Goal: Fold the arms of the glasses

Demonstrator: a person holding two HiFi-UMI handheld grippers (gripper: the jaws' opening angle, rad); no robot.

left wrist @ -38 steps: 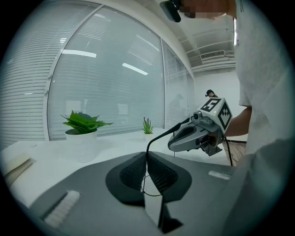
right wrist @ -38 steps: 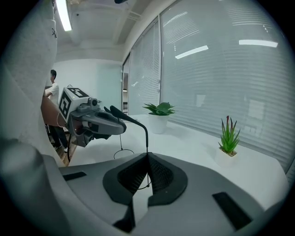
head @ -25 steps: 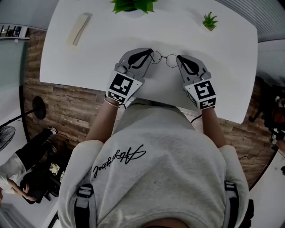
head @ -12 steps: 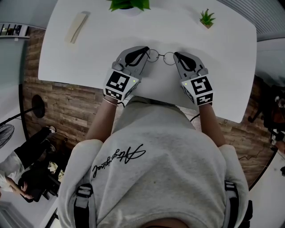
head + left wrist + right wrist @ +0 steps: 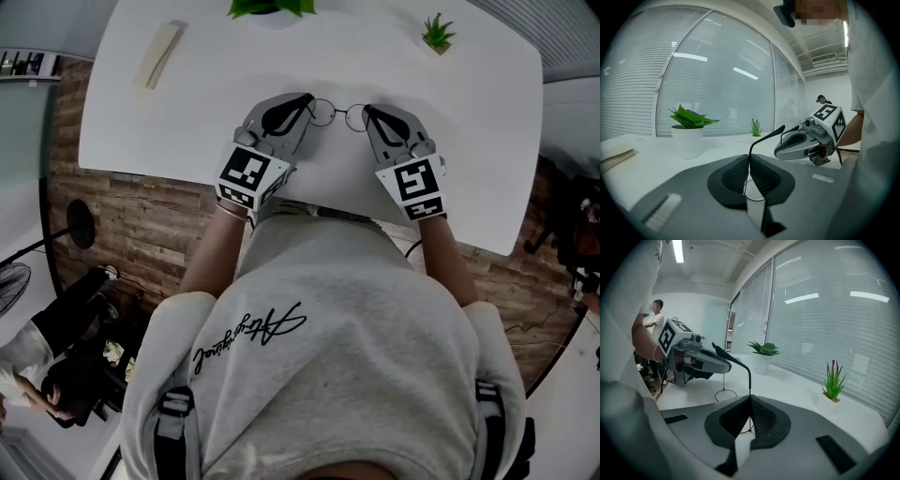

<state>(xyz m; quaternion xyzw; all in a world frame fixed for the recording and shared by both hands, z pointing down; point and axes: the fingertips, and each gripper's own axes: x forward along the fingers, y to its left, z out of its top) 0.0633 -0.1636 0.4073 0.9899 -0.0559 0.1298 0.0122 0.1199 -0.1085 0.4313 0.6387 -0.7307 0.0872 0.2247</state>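
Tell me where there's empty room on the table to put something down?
The table is bare at its right end, past the right gripper and in front of the small plant. Also bare: between the beige case and the left gripper, and between the potted plant and small plant. Crowded: the near middle, where both grippers pinch the glasses.
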